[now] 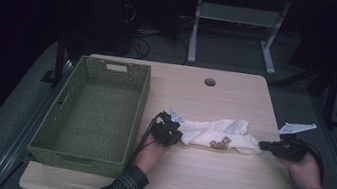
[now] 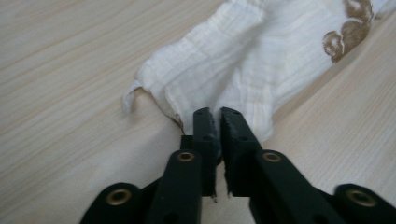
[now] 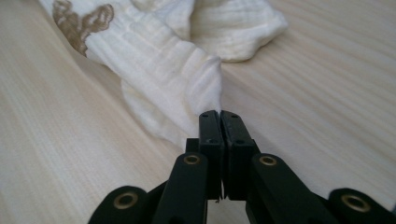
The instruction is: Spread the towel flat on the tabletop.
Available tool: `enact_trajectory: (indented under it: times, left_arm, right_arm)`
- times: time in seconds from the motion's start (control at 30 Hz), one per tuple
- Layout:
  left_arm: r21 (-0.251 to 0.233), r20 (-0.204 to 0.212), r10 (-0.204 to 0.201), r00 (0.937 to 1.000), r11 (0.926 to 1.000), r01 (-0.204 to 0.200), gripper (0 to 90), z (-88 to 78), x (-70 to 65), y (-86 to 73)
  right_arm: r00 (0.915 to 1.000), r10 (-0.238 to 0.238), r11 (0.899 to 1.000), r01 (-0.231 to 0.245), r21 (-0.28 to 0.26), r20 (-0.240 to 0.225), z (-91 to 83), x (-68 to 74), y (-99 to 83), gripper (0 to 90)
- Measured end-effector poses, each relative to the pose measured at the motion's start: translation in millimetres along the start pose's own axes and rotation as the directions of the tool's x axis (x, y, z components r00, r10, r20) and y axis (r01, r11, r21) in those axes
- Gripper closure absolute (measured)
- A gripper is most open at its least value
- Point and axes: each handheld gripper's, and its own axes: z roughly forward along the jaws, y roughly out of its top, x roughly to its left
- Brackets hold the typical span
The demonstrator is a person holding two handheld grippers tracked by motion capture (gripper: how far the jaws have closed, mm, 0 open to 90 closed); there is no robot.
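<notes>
A crumpled white cloth (image 1: 216, 131) with a brown print (image 1: 220, 143) lies stretched across the middle of the wooden table. My left gripper (image 1: 179, 135) is at its left end. In the left gripper view the cloth (image 2: 261, 60) reaches the tips of that gripper (image 2: 219, 114), whose jaws stand a thin slit apart with light showing between them. My right gripper (image 1: 261, 145) is at the cloth's right end. In the right gripper view its jaws (image 3: 219, 115) are pressed together on a bunched corner of the cloth (image 3: 163, 60).
A green woven basket (image 1: 138, 115) with nothing in it stands on the left part of the table, close to my left hand. A round cable hole (image 1: 210, 82) sits near the table's far edge. Bare wood lies in front of the cloth.
</notes>
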Motion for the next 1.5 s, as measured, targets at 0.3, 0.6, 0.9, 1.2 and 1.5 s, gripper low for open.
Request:
enact_trajectory:
  times: [0.3, 0.6, 0.9, 1.2, 1.5]
  left_arm:
    - [-0.066, 0.02, 0.036, 0.9992, 0.9972, -0.034, 66.8, -11.8, -12.5, 7.1]
    - [-0.043, 0.051, 0.079, 0.9956, 0.9962, -0.076, 64.1, -1.2, -23.0, 8.8]
    - [-0.001, 0.044, 0.103, 0.9937, 0.9946, -0.103, 59.5, 18.9, -27.1, 6.8]
    - [0.023, 0.053, 0.091, 0.9944, 0.9954, -0.093, 78.7, 27.3, -20.1, 5.8]
    - [-0.026, 0.137, 0.016, 0.9904, 0.9996, -0.013, 83.9, 9.3, -14.1, 7.6]
  right_arm:
    - [0.9988, -0.04, 0.996, 0.037, -0.085, -0.028, -11.1, 11.8, 10.3, 71.6]
    - [0.9991, -0.043, 0.997, 0.043, -0.069, 0.003, 5.3, 9.3, 22.6, 69.1]
    - [0.9995, -0.03, 0.999, 0.03, -0.029, 0.007, 17.3, 4.3, 23.2, 84.8]
    - [0.9991, -0.042, 0.998, 0.042, -0.055, 0.001, 10.7, 4.8, 21.4, 85.1]
    - [0.9992, -0.036, 0.996, 0.035, -0.085, -0.017, 0.5, 3.9, 17.9, 85.1]
